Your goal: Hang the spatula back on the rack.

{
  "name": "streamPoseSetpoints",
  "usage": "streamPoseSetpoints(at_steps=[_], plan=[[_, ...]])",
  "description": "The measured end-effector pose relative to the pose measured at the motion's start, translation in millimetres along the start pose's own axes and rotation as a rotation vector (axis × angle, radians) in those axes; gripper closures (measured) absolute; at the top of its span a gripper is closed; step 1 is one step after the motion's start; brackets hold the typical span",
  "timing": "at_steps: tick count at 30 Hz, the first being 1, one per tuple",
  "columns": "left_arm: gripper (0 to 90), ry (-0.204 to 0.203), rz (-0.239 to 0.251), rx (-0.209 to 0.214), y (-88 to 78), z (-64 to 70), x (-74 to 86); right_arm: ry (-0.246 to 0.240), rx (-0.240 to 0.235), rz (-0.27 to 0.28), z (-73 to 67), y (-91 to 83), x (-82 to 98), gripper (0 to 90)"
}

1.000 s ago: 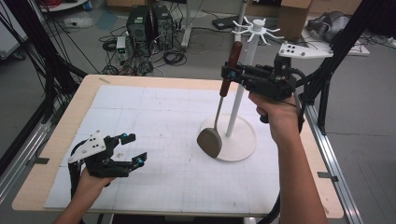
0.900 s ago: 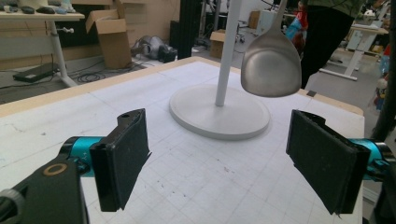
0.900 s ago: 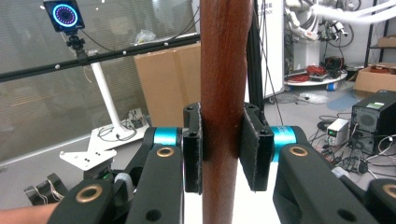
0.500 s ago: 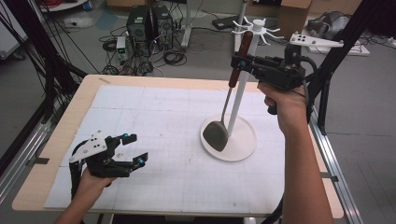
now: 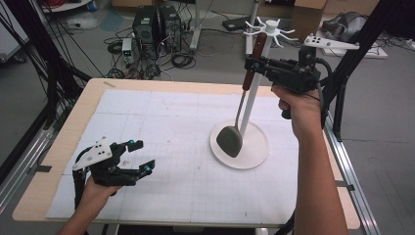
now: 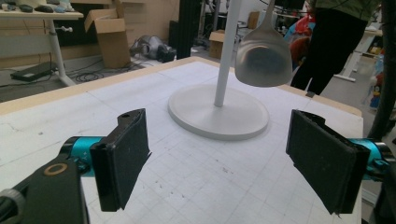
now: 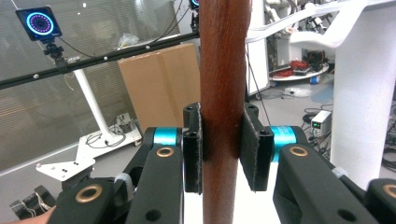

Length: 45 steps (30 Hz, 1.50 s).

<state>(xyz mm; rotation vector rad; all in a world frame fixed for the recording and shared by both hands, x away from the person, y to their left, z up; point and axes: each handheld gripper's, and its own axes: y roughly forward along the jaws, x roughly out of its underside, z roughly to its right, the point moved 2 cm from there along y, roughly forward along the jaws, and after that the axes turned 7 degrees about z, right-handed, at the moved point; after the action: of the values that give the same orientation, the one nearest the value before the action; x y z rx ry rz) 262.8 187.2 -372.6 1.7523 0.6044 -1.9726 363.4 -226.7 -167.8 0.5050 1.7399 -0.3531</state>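
Observation:
My right gripper (image 5: 251,65) is shut on the brown wooden handle (image 5: 255,51) of a serving spoon. It holds the spoon upright, high over the table's right side. The spoon's grey head (image 5: 230,140) hangs just above the round white base (image 5: 254,154) of a utensil stand. The stand's white pole (image 5: 251,100) rises right behind the spoon, up to a ring of hooks (image 5: 269,26). In the right gripper view both pads clamp the handle (image 7: 223,93). My left gripper (image 5: 139,156) rests open and empty at the table's front left. Its view faces the base (image 6: 219,114) and the spoon head (image 6: 264,53).
A white grid mat (image 5: 161,127) covers the wooden table (image 5: 88,100). Beyond the far edge the floor holds computer cases (image 5: 156,27) and cables. A black frame post (image 5: 342,83) stands by the right edge, close to my right hand.
My right gripper has carried the spoon a little to the right and farther back, close against the stand's pole. The spoon head has swung over the base. The left gripper has stayed still.

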Motion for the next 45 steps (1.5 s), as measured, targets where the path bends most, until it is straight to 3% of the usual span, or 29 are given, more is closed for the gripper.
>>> streamPoseSetpoints(at_steps=[8,13,18,21,30,32,36,39,45], plan=[[21.4,0.001,-0.002,-0.001,-0.2,-0.6,0.4,-0.004,0.031,-0.004,3.3,-0.6,0.9,73.0],[21.4,-0.001,-0.003,0.000,0.0,-0.5,0.7,0.008,0.025,0.008,6.4,-2.6,1.1,72.7],[21.5,-0.002,-0.003,0.002,-0.1,-0.5,0.7,0.010,0.045,0.016,5.7,-5.9,4.3,66.4],[21.5,-0.001,-0.004,0.000,-0.6,-0.6,0.7,0.017,0.069,0.047,6.1,-14.2,9.3,56.0],[21.5,0.001,-0.005,-0.003,-0.9,-2.2,1.1,-0.001,0.111,0.087,-1.8,-55.1,37.1,52.9],[21.5,0.001,-0.001,-0.007,-1.6,-3.2,1.2,-0.048,0.156,0.083,-7.4,-64.0,46.4,47.6],[21.0,-0.008,0.007,-0.023,-3.0,-6.7,2.3,-0.194,0.304,0.016,-21.6,-78.3,69.1,36.4],[20.0,-0.015,0.012,-0.041,-3.5,-9.0,2.8,-0.250,0.390,-0.031,-30.6,-85.2,88.2,28.6],[18.7,-0.022,0.020,-0.059,-5.0,-13.2,2.7,-0.226,0.454,-0.035,-39.0,-100.0,125.2,20.1]])
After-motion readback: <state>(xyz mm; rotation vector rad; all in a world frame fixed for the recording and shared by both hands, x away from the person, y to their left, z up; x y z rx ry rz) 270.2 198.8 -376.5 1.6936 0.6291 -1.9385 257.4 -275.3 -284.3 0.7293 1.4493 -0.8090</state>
